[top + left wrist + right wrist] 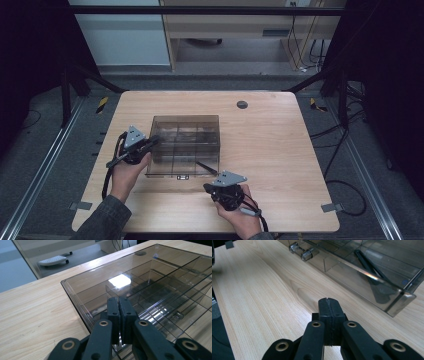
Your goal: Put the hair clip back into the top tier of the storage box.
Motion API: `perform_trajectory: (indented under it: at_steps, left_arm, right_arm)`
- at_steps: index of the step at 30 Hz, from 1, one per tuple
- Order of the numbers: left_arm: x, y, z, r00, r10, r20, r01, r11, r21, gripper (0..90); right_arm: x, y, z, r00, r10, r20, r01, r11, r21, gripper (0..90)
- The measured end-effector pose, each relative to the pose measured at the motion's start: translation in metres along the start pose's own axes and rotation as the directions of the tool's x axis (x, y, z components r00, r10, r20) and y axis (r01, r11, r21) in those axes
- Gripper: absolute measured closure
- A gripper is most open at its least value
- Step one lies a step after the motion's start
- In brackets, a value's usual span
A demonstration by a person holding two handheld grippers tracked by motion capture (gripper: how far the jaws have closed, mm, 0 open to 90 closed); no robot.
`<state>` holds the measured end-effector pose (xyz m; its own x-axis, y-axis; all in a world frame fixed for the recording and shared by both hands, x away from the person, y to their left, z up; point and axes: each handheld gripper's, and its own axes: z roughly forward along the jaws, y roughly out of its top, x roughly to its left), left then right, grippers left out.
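Pale wood table (280,150): the smoked clear plastic organiser box (186,131) sits centre-left. I judge it light, stiff, slippery; grip its rim. Left claw (119,312) and right claw (329,312) closed, empty.

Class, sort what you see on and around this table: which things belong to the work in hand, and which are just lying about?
In use: clear compartment box, black pen inside it, left gripper, right gripper.

Lying about: round grommet in the table, floor cables.
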<state>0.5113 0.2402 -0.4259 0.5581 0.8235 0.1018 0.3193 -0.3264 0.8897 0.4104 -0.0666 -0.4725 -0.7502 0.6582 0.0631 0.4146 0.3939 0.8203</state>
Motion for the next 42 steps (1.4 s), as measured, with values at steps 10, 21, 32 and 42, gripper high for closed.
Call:
perform_trajectory:
  at_steps: [10,21,32,42]
  left_arm:
    - [0.0,0.001,0.0,1.0,-0.003,0.002,0.003,1.0,0.007,87.3]
    - [0.0,0.001,0.0,1.0,-0.004,0.004,0.004,1.0,0.008,87.3]
    - [0.0,0.001,0.0,1.0,-0.001,0.003,0.001,0.9999,0.01,87.3]
    - [0.0,0.002,0.0,1.0,0.005,0.002,-0.005,0.9999,0.015,87.4]
  right_arm:
    - [0.005,0.004,0.001,0.9997,-0.022,0.012,0.022,0.999,-0.036,90.0]
    - [0.007,0.01,0.003,0.9994,-0.032,0.01,0.032,0.998,-0.058,90.0]
    - [0.008,0.016,0.008,0.9994,-0.033,0.007,0.034,0.997,-0.068,90.0]
    - [0.009,0.019,0.013,0.9995,-0.031,0.003,0.031,0.997,-0.071,90.0]
